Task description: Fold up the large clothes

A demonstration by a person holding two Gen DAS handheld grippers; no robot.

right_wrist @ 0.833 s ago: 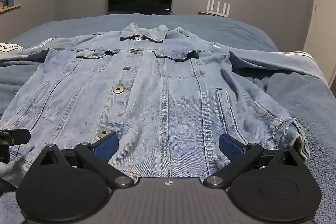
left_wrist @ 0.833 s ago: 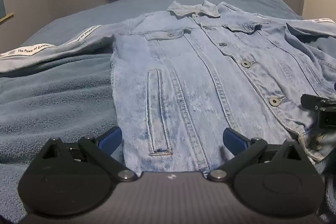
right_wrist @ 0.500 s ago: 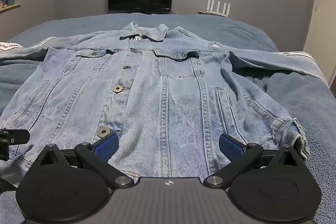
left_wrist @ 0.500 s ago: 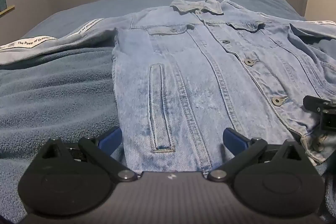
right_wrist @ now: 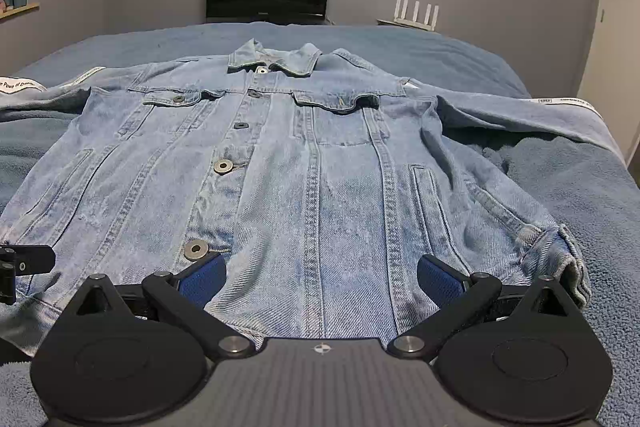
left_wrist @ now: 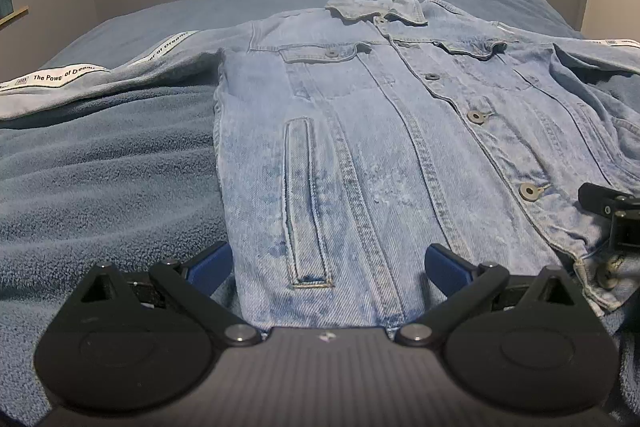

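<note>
Grippers, left (left_wrist: 328,265) and right (right_wrist: 320,277), angle down over jacket (right_wrist: 320,167) hem, jaws spread, empty.

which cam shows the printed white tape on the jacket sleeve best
The left wrist view: the white tape runs long along the jacket sleeve and its lettering is partly readable. The right wrist view shows only short, small stretches at both edges.
</note>
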